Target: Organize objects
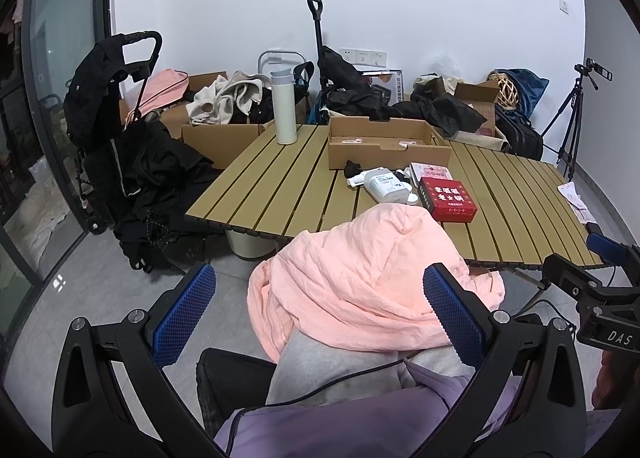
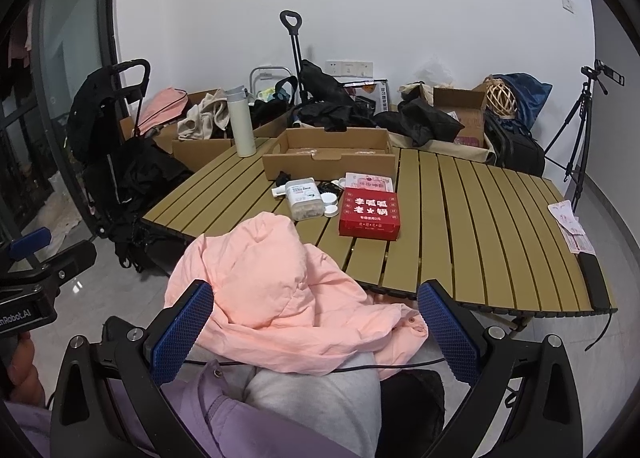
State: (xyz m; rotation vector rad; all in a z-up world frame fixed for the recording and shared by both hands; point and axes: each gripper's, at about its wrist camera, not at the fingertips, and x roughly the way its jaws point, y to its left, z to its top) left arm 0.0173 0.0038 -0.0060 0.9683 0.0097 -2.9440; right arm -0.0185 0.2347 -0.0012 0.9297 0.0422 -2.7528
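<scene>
Task looks barely begun. Both grippers hang over the person's lap w/ jaws spread wide, holding nothing: left gripper point(image 1: 320, 310), right gripper point(image 2: 316, 322). Pink jacket point(image 1: 360, 274) lies crumpled on the knees, draped against the counter point(image 1: 280, 186) edge. Cardboard box point(image 1: 384, 138) looks nearly empty; red box point(image 1: 448, 198), white bottle point(image 1: 384, 184) & thermos point(image 1: 283, 106) sit loose on the counter, apparently unsorted.

I get soft, even, slightly dim indoor light in both views, with only faint shadows under the table point(image 1: 280, 194). A small glint sits on the floor tiles point(image 1: 59, 281) by the glass door point(image 1: 60, 58). Straight edges bow near the black fisheye corners, yet focus stays sharp.
</scene>
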